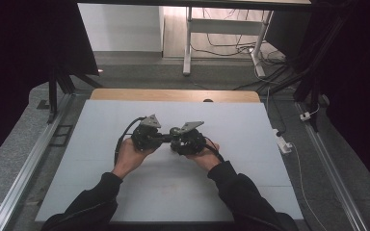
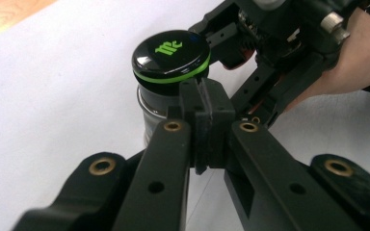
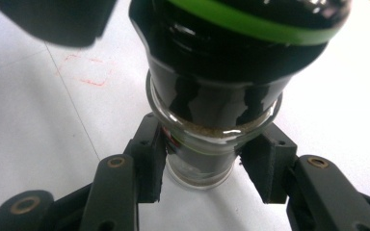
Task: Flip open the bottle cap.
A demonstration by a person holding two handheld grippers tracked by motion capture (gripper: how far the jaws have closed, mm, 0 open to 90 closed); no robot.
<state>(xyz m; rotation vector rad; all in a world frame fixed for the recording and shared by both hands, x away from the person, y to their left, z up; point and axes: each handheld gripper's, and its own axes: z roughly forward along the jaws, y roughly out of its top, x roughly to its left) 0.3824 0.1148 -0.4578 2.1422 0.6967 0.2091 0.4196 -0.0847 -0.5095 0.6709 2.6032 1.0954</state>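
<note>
Forearms in dark sleeves enter from the bottom of the high view; both hands meet mid-bench, left claw and right claw nose to nose over something small and dark, too tiny here to name.

Left gripper view: left claw has its pads pressed together with nothing between them, tips sitting just beside the black cap of a small jar, right under the green ring. Cap carries a green logo. Right claw's body and the hand holding it sit behind the jar.

Right gripper view: right claw is pinching the glass jar low on its body, pads on either side, jar upright on the white bench. Pale granules inside, probably a spice or grinder jar; contents hard to tell through the glare.

Step in hand looks like working the cap while the jar is held. To do it well: keep the right grip low and firm so the glass doesn't spin, spread the left claw to span the cap at the green ring, stay level, twist without tipping.
</note>
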